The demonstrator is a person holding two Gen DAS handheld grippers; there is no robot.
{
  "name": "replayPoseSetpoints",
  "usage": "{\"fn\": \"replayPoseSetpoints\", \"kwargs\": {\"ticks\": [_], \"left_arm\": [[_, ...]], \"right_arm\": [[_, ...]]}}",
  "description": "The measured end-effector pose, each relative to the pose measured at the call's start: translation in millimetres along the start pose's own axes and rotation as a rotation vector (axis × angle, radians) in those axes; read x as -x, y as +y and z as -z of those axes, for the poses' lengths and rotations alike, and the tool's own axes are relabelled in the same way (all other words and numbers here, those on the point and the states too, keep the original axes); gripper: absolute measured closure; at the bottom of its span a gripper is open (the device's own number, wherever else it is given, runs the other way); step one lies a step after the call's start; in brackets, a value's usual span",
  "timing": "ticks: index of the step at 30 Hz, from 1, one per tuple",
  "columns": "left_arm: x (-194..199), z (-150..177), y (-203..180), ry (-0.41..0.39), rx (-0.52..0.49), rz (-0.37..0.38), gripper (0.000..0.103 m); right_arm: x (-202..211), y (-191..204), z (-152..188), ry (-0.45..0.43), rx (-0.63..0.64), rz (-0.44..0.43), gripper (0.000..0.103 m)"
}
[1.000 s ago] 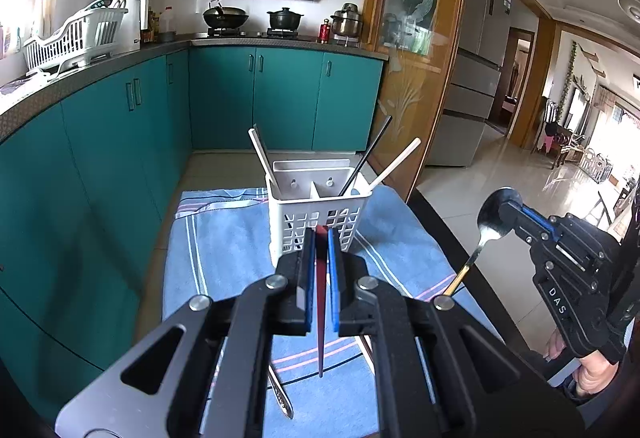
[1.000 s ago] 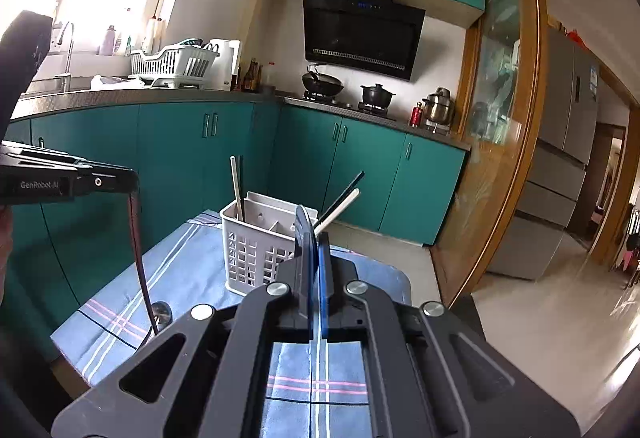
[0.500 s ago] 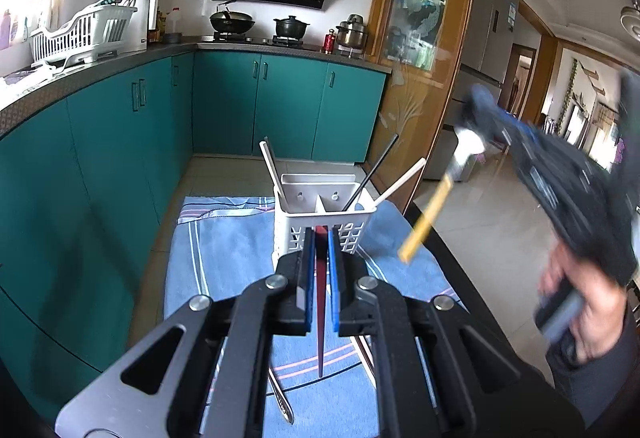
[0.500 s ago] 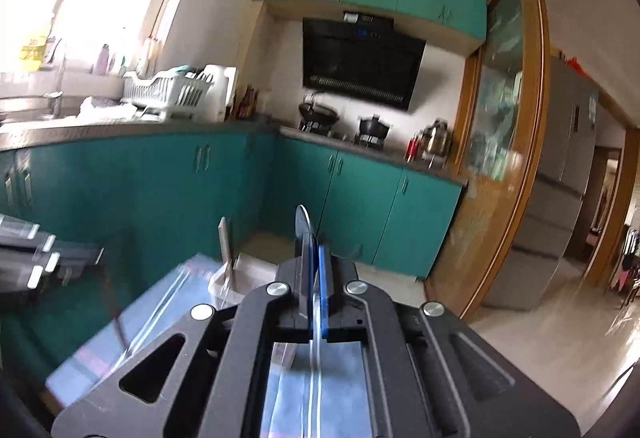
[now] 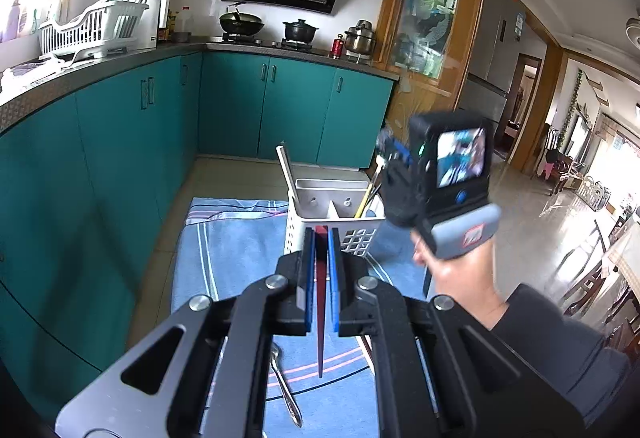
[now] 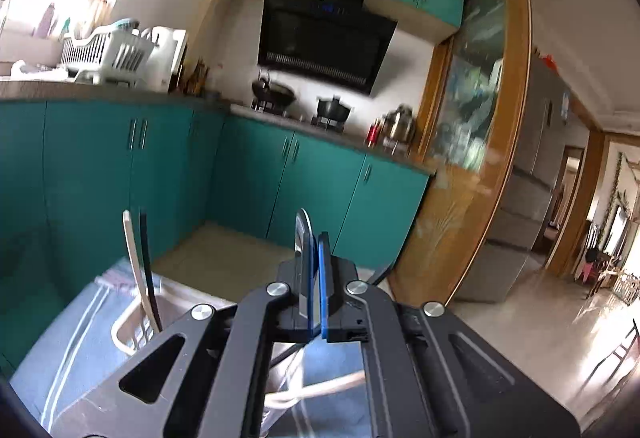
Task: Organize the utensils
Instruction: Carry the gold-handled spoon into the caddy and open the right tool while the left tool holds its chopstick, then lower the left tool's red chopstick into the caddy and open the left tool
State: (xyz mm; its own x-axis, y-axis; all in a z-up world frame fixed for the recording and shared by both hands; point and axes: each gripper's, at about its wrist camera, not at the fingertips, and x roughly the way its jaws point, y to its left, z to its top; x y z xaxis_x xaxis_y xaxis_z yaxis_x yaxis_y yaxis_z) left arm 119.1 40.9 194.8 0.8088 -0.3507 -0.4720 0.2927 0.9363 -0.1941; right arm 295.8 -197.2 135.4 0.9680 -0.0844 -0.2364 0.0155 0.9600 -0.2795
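Note:
A white slotted utensil basket stands on a blue striped cloth. White and black chopsticks lean in it. My left gripper is shut on a dark red chopstick that hangs point down, short of the basket. My right gripper hovers over the basket's right compartment, shut on a spoon whose yellow handle dips into that compartment. In the right wrist view the gripper pinches the spoon bowl, with the basket rim and chopsticks below left.
A metal spoon lies on the cloth beneath my left gripper. Teal cabinets run along the left and back. The table's right edge drops to a tiled floor. A dish rack sits on the counter.
My right gripper swung the spoon from the right side up and over the basket, lowering its handle into the right compartment. My left gripper rose slightly, still holding the red chopstick.

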Motion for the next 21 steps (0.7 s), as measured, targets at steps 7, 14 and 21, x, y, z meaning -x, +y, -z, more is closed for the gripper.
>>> {"fn": "replayPoseSetpoints", "kwargs": {"ticks": [7,14,21], "left_arm": [[-7,0,1,0.002,0.015,-0.015,0.097],[-15,2,-5,-0.016,0.034,-0.040,0.097],[-24,1,-23,-0.046,0.022,-0.039,0.097]], "right_arm": [[23,-12,18,-0.037,-0.043,-0.007,0.044],[136,-80,66,-0.277,-0.324,-0.112,0.007],[155,-96,134,-0.119,-0.412,-0.208,0.004]]}}
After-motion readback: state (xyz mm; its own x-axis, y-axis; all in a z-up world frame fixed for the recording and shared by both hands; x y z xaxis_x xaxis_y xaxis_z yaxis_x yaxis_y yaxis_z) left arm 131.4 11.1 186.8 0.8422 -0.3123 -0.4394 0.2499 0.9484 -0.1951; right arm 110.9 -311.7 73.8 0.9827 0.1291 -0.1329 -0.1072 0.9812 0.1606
